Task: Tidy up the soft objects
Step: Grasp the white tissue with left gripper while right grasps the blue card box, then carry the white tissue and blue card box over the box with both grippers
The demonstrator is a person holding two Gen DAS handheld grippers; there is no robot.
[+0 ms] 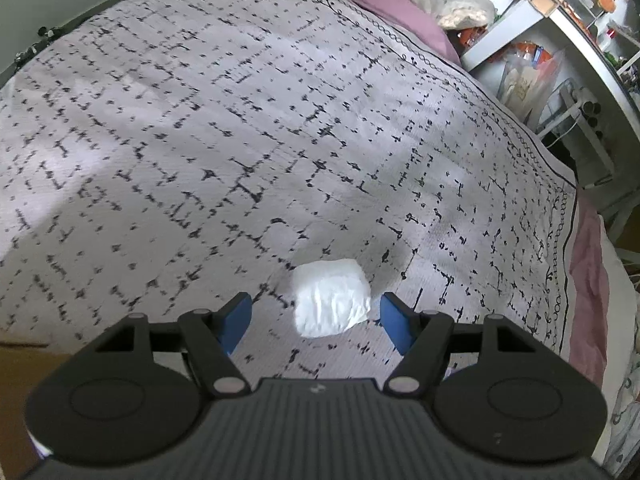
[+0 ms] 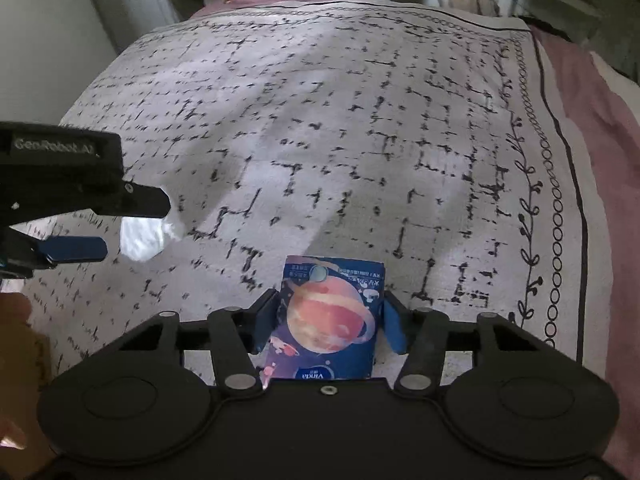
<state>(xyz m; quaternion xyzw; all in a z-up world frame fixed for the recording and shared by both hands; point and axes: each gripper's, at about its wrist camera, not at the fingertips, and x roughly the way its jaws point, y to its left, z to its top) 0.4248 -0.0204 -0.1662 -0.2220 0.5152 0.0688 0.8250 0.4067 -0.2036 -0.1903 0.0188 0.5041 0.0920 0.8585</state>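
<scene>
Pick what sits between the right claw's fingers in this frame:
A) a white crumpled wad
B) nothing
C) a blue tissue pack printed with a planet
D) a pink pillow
C: in the right wrist view the blue tissue pack with the planet print stands between the right claw fingers, which press its two sides.

a small, crumpled white tissue wad (image 1: 330, 298) lies on the grey, black-flecked bedspread (image 1: 240, 120). a flat, soft blue tissue packet printed with a pink ringed planet (image 2: 330, 322) stands upright and is well apart from the wad.
</scene>
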